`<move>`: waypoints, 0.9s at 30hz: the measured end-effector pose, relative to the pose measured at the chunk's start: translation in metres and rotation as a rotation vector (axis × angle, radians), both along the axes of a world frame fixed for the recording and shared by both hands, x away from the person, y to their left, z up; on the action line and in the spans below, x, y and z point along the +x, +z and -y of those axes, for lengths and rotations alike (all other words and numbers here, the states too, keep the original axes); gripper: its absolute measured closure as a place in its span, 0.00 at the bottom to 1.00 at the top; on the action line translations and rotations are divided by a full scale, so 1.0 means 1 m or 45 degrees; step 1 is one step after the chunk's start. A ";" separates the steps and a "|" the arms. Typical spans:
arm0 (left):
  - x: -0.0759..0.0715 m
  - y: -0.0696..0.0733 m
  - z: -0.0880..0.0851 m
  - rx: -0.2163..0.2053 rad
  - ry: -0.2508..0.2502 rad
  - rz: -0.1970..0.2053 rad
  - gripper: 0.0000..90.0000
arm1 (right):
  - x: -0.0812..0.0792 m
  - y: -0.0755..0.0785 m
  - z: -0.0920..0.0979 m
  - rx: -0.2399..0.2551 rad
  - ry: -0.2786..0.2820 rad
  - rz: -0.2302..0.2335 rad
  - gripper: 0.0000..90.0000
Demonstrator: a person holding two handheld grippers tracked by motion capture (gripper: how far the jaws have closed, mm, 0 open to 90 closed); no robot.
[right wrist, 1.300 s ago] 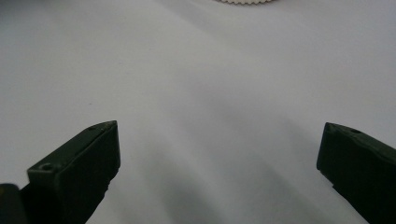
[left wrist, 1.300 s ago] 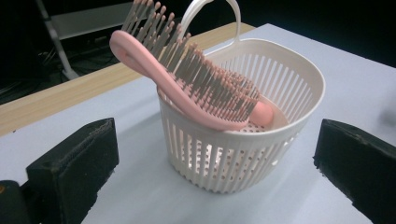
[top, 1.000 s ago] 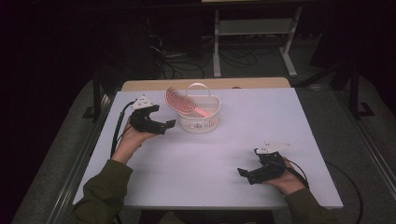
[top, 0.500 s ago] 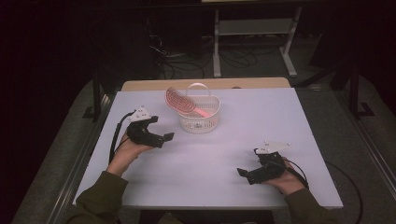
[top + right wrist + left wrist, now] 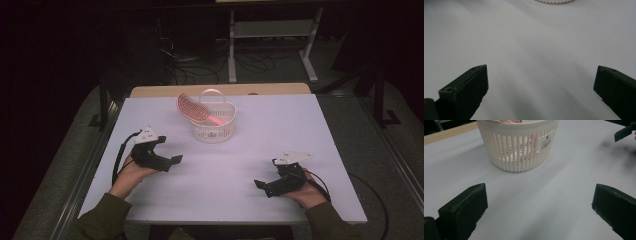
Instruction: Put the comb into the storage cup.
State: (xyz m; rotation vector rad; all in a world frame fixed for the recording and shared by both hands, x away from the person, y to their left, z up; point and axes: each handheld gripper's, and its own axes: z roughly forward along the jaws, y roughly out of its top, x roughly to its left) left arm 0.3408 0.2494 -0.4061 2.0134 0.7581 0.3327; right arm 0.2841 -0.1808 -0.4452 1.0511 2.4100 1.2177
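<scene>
White slatted basket holding a pink ribbed paddle stands at 12 o'clock on the table. Left gripper at 9 o'clock, right gripper at 4 o'clock: both 2-jaw claws gape wide, gripping nothing.

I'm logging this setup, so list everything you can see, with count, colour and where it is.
Basket: one, white slatted plastic with a hoop handle, far middle of the table.
Round slotted item: one, pink-red, leaning out of the basket over its left rim; what it is cannot be told.
Table: one, pale lilac-white top with a wooden edge at the far side.
Metal frame: one, light grey, on the dark floor beyond the table.
Cables: several, dark, on the floor behind the table.
Left gripper: one, black, jaws wide apart, left of the table, nearer the person than the basket.
Right gripper: one, black, jaws wide apart, near right of the table.
Sleeves: two, olive green, at the near edge.
</scene>
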 end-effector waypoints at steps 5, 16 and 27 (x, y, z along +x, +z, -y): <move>-0.007 -0.006 -0.004 0.006 -0.006 0.007 0.00 | 0.000 0.000 0.000 -0.004 0.000 0.002 0.00; -0.024 -0.017 -0.014 -0.012 -0.012 0.014 0.00 | 0.000 0.001 0.000 -0.005 -0.002 0.005 0.00; -0.034 -0.027 -0.016 0.023 -0.037 0.002 0.00 | 0.000 0.001 0.000 -0.009 -0.006 0.006 0.00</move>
